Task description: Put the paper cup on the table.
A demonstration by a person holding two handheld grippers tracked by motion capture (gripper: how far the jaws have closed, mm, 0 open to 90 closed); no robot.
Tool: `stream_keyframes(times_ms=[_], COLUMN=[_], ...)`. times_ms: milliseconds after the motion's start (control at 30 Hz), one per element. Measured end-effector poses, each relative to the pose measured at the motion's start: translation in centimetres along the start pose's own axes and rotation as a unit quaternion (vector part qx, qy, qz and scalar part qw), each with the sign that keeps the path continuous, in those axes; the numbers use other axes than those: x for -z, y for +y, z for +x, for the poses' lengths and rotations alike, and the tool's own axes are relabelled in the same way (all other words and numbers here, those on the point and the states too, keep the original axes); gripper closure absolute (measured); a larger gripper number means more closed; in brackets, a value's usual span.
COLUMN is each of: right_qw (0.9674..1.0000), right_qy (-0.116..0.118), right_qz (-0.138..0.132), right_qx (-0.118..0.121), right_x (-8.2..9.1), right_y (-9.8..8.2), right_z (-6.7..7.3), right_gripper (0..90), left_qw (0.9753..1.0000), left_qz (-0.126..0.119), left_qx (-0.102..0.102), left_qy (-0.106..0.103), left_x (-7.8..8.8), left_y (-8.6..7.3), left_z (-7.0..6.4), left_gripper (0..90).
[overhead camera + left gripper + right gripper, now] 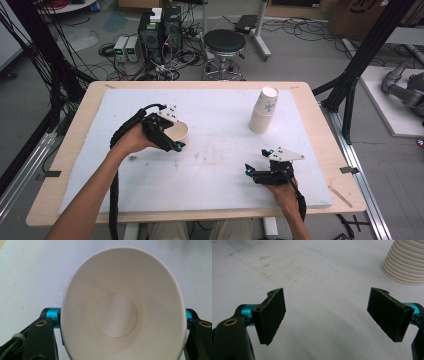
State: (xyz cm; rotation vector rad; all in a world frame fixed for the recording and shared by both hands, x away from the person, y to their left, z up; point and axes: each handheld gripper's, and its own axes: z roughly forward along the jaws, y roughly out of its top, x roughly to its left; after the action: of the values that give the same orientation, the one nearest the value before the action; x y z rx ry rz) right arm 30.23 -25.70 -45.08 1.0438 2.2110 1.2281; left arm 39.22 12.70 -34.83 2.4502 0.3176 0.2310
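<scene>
**High view: left gripper clamps a single paper cup, right gripper empty and wide**

High view, big to small. Wooden table (300, 95) carries a white foam board (220, 170) that takes up most of the top; the board has faint scuffs and stains near its middle. On the floor behind the table: a round black stool (225, 44) and a cluster of computer boxes (160, 30) with tangled cables.

Cup stack (263, 111): tall column of nested paper cups, mouths down, leaning a bit, standing on the board's far right part. Same stack shows at the top right corner of the right gripper view (405, 263), its ribbed rims resting on the board, well apart from the jaws.

Left gripper (172, 136): held in the person's left hand, left of board centre, cable trailing back along the forearm. Jaws closed on one paper cup (178, 131), pinched from both sides, tipped over so its mouth faces right and a little up. In the left gripper view the paper cup (120, 315) is seen mouth-on, inside white and empty, rim squeezed slightly oval, black jaws pressed at either side. Cannot tell whether the cup touches the board.

Right gripper (259, 161): in the right hand, near the board's front right, grey plate on top. Right gripper view: both pads (273, 315) spread wide, nothing between them, bare board beneath.
</scene>
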Motion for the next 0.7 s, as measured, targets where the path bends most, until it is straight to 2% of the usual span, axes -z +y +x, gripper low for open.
stream_keyframes(times_ms=[333, 700], right_qw=[1.0, 0.9999], right_qy=[0.003, 0.003], right_qz=[0.004, 0.011], right_qx=[-0.002, 0.003], right_x=[-0.1, -0.1], right_y=[0.0, 0.1], right_z=[0.0, 0.1], right_gripper=[15.7, 15.8], left_qw=[1.0, 0.9992], left_qz=[0.003, 0.039], left_qx=[0.005, -0.01], left_qy=[0.006, 0.002], left_x=[-0.4, -3.3], left_y=[0.0, 0.7], left_z=[0.2, 0.4], left_gripper=[30.2, 30.1])
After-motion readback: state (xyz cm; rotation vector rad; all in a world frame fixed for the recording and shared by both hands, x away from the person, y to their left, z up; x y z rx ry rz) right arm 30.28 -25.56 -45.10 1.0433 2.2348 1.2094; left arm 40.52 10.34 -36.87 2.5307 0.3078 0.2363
